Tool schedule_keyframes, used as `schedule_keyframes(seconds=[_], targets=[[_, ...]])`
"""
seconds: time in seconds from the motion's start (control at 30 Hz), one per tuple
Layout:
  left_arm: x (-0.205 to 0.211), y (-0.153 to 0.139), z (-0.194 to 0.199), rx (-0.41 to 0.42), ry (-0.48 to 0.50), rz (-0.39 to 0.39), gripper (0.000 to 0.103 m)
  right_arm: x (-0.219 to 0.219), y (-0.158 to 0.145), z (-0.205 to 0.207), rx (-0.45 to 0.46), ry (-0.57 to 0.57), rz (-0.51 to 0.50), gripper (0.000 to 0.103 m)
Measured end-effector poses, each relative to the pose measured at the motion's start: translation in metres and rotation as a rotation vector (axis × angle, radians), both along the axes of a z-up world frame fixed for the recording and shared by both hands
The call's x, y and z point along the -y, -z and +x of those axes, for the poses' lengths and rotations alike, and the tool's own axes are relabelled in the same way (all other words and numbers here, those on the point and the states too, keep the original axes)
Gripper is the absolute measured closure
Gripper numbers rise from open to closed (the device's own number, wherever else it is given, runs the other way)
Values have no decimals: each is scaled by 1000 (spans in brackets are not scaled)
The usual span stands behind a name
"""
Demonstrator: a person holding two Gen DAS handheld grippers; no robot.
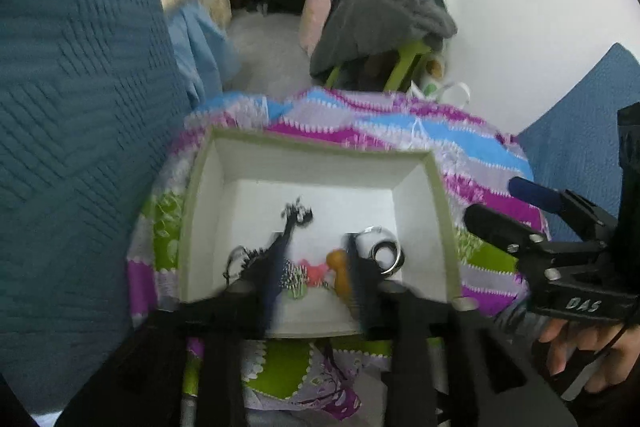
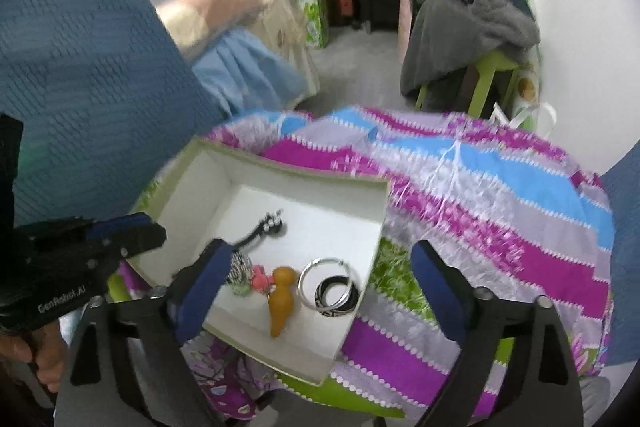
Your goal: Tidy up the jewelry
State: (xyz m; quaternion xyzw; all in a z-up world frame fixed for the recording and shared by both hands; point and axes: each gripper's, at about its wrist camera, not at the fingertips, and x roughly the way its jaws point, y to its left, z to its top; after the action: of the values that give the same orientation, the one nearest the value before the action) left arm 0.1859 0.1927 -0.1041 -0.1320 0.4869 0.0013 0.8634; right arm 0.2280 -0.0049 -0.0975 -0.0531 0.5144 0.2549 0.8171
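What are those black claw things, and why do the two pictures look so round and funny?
They are grabbers a person holds, one in each hand, each with a tiny round-eyed camera. One picture looks along the left gripper, the other along the right gripper. Both are open and hold nothing. Below sits a white box on a striped cloth. Inside lie two bangles, an orange pendant, a black piece and small pink and beaded bits.

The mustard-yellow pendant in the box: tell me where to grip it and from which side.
Grip the yellow pendant at its narrow waist, between the round top and the fatter tapered body. It lies flat on the box floor, so come straight down from above with the open right gripper, fingers either side of the waist, probably clear of the silver hoop.
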Motion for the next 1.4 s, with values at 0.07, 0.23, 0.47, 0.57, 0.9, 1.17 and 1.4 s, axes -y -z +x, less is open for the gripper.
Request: schedule_keyframes(seconds=[0.07,0.23,0.47,0.57,0.9,1.17,1.4], targets=[[2,-21,-5,45,6,9,35,5,-20,-2,25,5,27,4],[4,-68,-17,117,-34,73,28,19,-76,-8,105,10,64,0],[7,-145,-56,237,-122,87,27,44,-149,-33,195,38,131,0],[10,-168,-75,267,-145,103,27,56,-170,-46,243,67,138,0],[47,-192,-126,333,-145,184,27,85,-192,-108,340,94,155,0],[59,-169,-155,306,-161,175,27,98,-170,-139,350,109,132,0],[64,-149,-174,301,-160,158,27,103,-146,-157,346,130,112,0]])
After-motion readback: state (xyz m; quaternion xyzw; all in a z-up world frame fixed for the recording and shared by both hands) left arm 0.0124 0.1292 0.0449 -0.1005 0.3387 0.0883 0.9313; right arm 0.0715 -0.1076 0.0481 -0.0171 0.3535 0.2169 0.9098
